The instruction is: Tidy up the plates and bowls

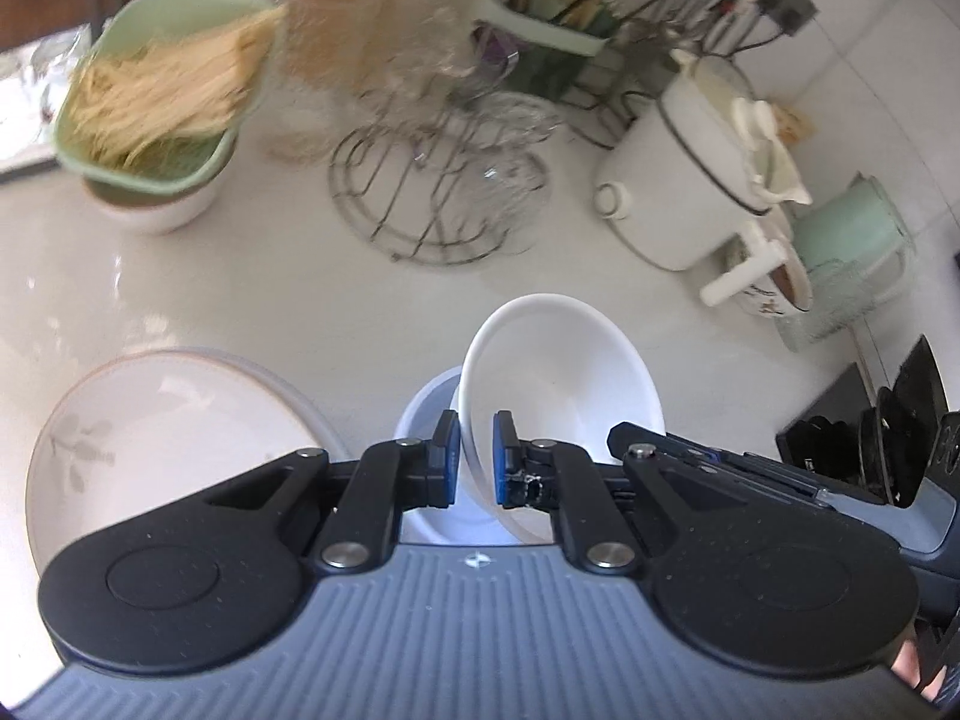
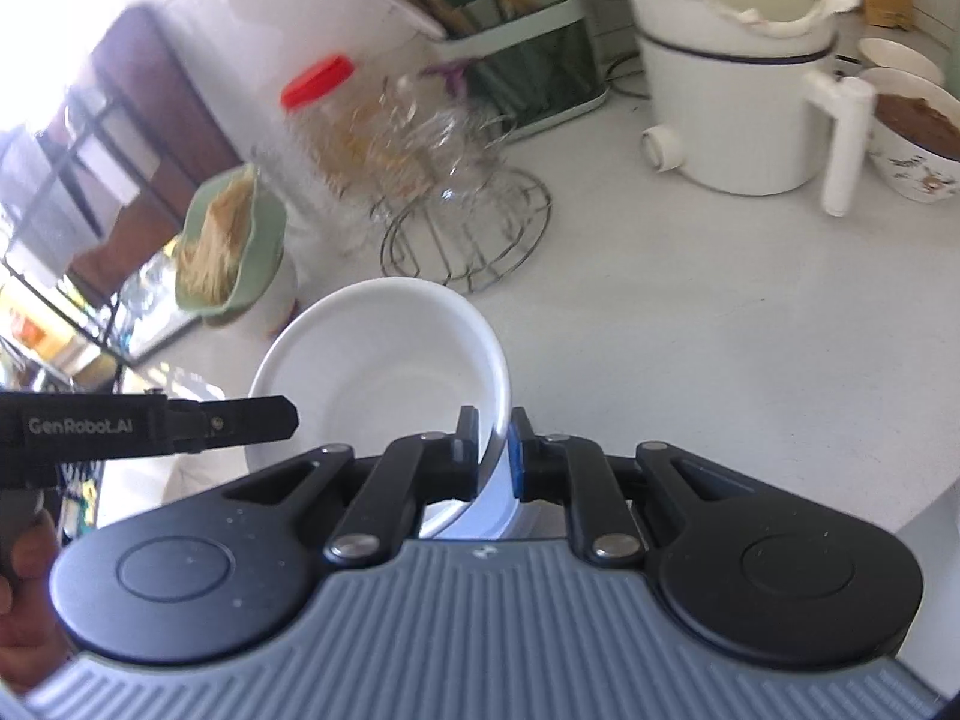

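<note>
Both tongs, left [image 1: 477, 459] and right [image 2: 492, 456], pinch one white bowl's [image 2: 384, 372] rim, nearly closed.

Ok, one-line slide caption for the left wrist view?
Left gripper clamps the tilted round white ceramic bowl's rim above the floral-print white plate on the cluttered white counter.

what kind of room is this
Most likely a home kitchen counter: a holder of chopsticks, a white electric pot with a lid, and a red-capped jar stand by the tiled wall.
</note>
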The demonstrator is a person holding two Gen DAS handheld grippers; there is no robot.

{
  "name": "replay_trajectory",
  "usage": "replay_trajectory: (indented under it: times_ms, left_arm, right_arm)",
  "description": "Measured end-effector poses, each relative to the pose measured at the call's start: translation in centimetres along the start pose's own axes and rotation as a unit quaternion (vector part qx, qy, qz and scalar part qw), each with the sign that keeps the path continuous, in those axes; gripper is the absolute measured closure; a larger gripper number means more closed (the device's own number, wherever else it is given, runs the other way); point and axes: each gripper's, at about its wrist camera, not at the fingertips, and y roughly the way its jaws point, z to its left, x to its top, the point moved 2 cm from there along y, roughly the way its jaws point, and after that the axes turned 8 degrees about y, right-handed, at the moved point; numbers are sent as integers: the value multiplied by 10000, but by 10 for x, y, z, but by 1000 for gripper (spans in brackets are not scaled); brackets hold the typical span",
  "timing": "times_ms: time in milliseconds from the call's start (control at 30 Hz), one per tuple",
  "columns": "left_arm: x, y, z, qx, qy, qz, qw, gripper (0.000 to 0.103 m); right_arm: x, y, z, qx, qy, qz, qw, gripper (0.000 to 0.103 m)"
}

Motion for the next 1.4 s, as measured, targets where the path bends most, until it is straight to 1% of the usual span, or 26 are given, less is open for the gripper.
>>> replay_trajectory:
  times_ms: [67, 300, 333, 367, 400, 433, 467, 500, 633, 867, 933, 967, 1033, 1133, 1167, 1200, 1233, 1267, 1300, 1333, 1400]
  left_arm:
    - [-3, 4, 6, 33, -83, 57, 9999, 92]
    - [-12, 18, 13, 246, -18, 248, 9994, 91]
    - [-13, 18, 15, 295, -22, 256, 9992, 90]
    - [-14, 18, 17, 333, -44, 254, 9991, 82]
    - [-14, 18, 19, 355, -80, 238, 9991, 73]
    - [-14, 17, 21, 379, -115, 220, 9990, 69]
    - [-14, 15, 23, 402, -125, 196, 9989, 65]
    - [-14, 14, 23, 425, -116, 177, 9989, 63]
    - [-14, 14, 28, 472, -154, 202, 9986, 63]
    - [-18, 15, 22, 394, -75, 296, 9988, 63]
    - [-18, 15, 17, 344, -14, 327, 9989, 63]
    - [-18, 15, 15, 323, 27, 334, 9989, 63]
    - [-17, 15, 10, 314, 104, 363, 9988, 63]
    - [-15, 17, 5, 271, 176, 398, 9987, 63]
    - [-14, 17, 4, 198, 152, 393, 9989, 61]
    - [-13, 18, 3, 132, 107, 412, 9990, 55]
    - [-12, 20, 3, 86, 85, 446, 9989, 53]
    - [-11, 22, 1, 81, 83, 472, 9988, 52]
    - [-10, 23, -1, 101, 93, 491, 9987, 52]
    - [-10, 25, -2, 108, 125, 503, 9986, 52]
    - [-9, 28, -6, 111, 173, 545, 9983, 51]
  right_arm:
    - [-2, 6, 2, -27, -36, 122, 9999, 89]
    - [-11, 23, 3, -111, -98, 456, 9989, 88]
    - [-12, 24, 4, -154, -151, 479, 9986, 87]
    - [-11, 25, 4, -198, -198, 478, 9985, 86]
    - [-11, 25, 4, -216, -207, 464, 9985, 78]
    - [-10, 26, 4, -193, -184, 439, 9987, 63]
    - [-10, 26, 3, -178, -162, 404, 9989, 56]
    - [-9, 27, 2, -176, -158, 365, 9991, 47]
    - [-7, 35, -6, -201, -30, 268, 9994, 48]
    - [-11, 63, -26, -172, 522, 564, 9969, 49]
    - [-13, 68, -28, -161, 585, 624, 9962, 54]
    - [-15, 69, -29, -176, 569, 626, 9963, 54]
    - [-17, 72, -30, -259, 569, 638, 9960, 61]
    - [-22, 75, -34, -173, 770, 753, 9940, 69]
    - [-23, 75, -36, -123, 834, 753, 9936, 70]
    - [-23, 75, -36, -87, 870, 752, 9933, 73]
    - [-23, 75, -37, -84, 893, 742, 9932, 74]
    - [-23, 74, -37, -112, 907, 716, 9932, 75]
    - [-22, 72, -37, -131, 907, 694, 9934, 80]
    - [-22, 71, -36, -173, 875, 675, 9937, 83]
    - [-21, 68, -39, -227, 882, 656, 9937, 85]
